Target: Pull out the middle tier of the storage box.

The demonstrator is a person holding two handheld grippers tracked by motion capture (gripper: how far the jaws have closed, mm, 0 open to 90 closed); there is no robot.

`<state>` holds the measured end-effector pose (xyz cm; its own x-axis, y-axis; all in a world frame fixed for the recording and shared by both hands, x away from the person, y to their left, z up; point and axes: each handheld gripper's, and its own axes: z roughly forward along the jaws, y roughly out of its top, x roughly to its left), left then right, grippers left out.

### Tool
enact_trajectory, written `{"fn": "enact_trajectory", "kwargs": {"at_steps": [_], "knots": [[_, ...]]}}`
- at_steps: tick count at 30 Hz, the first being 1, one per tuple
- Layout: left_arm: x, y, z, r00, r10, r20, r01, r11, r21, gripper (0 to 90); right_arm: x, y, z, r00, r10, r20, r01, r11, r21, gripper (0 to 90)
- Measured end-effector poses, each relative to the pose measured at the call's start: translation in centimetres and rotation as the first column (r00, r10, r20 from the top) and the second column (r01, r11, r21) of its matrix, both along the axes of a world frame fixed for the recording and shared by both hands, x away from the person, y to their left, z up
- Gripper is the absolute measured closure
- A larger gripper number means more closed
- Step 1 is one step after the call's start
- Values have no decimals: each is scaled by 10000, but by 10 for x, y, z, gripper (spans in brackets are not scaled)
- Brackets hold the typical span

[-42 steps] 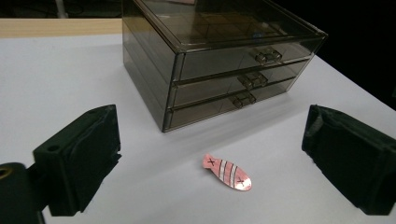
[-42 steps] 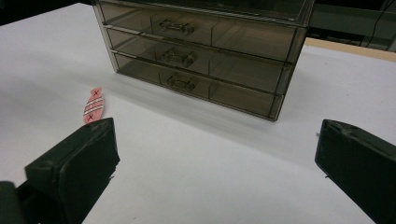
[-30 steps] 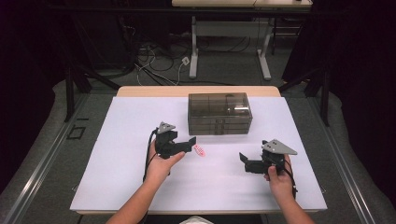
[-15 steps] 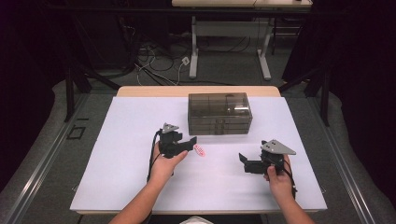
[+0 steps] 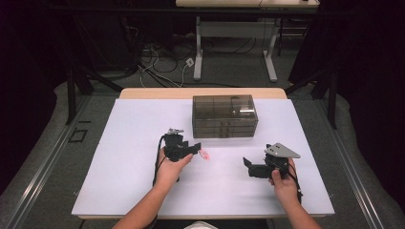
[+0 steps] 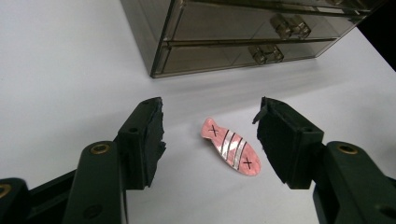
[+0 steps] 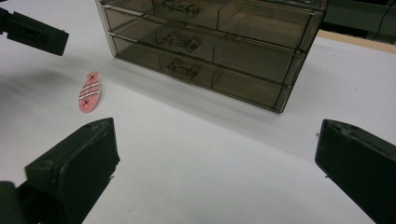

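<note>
On white table [image 5: 119, 181], smoked 3-drawer box [image 5: 224, 116] is set centre-back. Right gripper [image 5: 247, 164] is held spread, empty. Left gripper [image 6: 210, 135] jaws, just closing, are spread around pink fish clip [image 6: 230, 146], untouched.

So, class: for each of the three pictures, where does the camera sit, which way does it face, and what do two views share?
High view: above the table's near side, facing forward and down; both forearms, left gripper, right gripper.
Left gripper view: rides that gripper, looks between its jaws at the pink fish clip.
Right gripper view: looks along its open jaws toward the drawer box.
Shared: clip and box.
</note>
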<state>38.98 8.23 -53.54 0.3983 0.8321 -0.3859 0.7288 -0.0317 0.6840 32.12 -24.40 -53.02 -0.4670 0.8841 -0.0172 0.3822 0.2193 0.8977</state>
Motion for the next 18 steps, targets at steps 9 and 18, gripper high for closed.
{"fn": "enact_trajectory", "kwargs": {"at_steps": [9,18], "knots": [[7,-6,-5,9923,187,-1222,-239,9989,-411,477,1,0,-1,10000,-9,-57,9,10000,53,0],[9,-14,-10,9878,269,-1533,-334,9986,-402,496,1,-1,-1,9999,-43,-107,44,10000,47,0]]}}
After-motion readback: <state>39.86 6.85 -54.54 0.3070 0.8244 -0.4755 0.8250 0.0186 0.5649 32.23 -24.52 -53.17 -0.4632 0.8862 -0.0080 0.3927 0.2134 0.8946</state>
